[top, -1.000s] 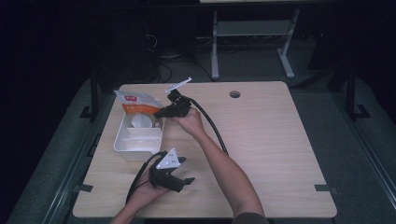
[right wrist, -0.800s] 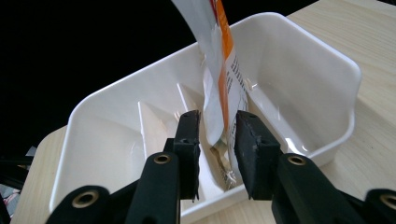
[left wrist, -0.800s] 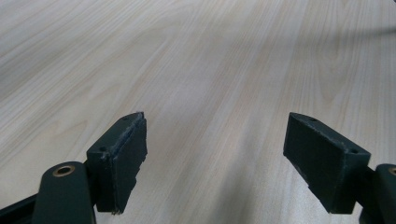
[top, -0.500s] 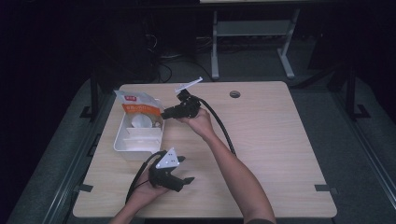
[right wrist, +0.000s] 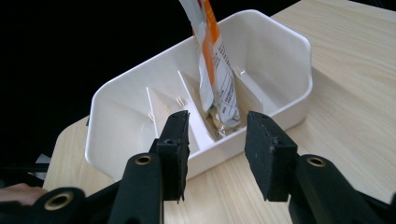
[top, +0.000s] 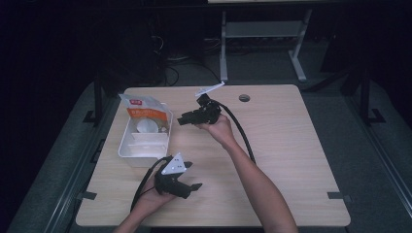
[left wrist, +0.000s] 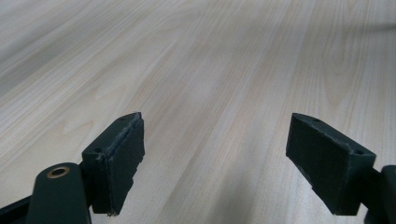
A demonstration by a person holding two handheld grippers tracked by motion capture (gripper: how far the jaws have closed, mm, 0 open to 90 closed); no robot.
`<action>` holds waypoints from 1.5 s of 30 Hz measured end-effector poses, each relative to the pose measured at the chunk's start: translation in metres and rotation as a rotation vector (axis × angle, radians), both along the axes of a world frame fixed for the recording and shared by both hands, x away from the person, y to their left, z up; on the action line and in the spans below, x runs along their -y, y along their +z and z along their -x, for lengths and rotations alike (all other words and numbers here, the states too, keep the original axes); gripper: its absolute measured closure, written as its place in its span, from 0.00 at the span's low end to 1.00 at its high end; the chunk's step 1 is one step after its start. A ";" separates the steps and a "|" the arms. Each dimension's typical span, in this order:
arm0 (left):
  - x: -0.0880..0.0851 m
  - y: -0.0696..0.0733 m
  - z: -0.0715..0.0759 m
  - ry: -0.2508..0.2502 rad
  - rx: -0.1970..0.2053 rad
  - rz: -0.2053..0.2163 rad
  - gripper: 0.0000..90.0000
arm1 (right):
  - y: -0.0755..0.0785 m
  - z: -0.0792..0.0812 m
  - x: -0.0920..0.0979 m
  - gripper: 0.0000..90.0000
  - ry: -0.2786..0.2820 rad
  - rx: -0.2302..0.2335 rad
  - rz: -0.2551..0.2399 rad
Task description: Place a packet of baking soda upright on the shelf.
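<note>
R gripper (right wrist: 215,140) jaws just opened, nothing held; L gripper (left wrist: 215,154) spread, empty. Risk: pouch (right wrist: 215,70) left leaning in tray (right wrist: 285,37), could be tipped.

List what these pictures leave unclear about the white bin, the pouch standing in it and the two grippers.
- White divided bin: the pouch hides part of its middle compartment in the right gripper view.
- Pouch: top cut off by that view's upper edge; print too small to read.
- Round pale thing in the bin, high view: too small to identify.
- Left gripper, high view: hand hides its underside.
</note>
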State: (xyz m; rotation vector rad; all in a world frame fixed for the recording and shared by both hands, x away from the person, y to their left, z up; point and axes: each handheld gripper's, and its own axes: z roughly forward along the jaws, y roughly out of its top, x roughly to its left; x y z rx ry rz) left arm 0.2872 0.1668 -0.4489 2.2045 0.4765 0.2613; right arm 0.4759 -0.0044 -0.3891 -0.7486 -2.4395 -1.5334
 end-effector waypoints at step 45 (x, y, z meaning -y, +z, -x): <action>-0.001 -0.001 -0.002 0.017 -0.004 -0.013 0.21 | 0.004 0.033 0.089 0.50 -0.101 0.004 0.012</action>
